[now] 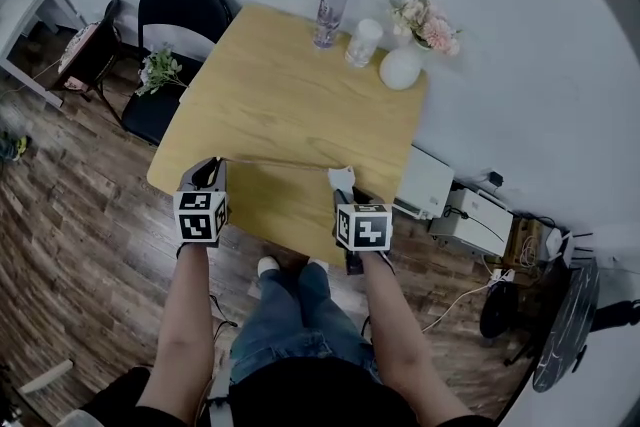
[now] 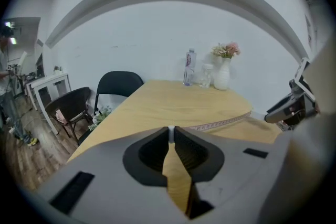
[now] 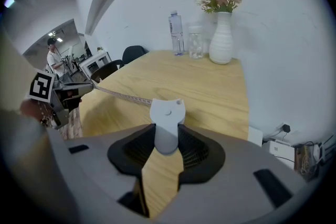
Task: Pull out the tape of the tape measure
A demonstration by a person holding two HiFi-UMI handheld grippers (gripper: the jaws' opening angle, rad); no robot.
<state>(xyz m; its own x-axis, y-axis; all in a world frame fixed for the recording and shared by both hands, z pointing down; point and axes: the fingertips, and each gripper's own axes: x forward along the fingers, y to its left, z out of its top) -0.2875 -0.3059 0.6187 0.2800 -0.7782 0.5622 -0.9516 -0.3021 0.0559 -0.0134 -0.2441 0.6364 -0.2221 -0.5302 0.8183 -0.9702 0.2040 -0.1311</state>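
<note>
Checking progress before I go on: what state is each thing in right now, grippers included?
Left gripper: shut on the end of the pale measuring tape.
Right gripper: shut on the white plastic tape-measure case.
Tape: pulled out, stretched between both grippers.
Clear plastic bottle: upright.
Clear cup: upright.
White vase: upright, holding pink flowers.

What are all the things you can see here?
table: one, light wood, centre
bottle: one, clear, table's far edge
cup: one, clear, beside the bottle
vase: one, white with pink flowers, beside the cup
chairs: two, black, left of the table
boxes: two, white, floor right of the table
tape measure: one, whitish, in the right tool
tape: one, pale, stretched between both tools
left tool: one, grey, shut on the tape's end
right tool: one, grey, shut on the tape measure
</note>
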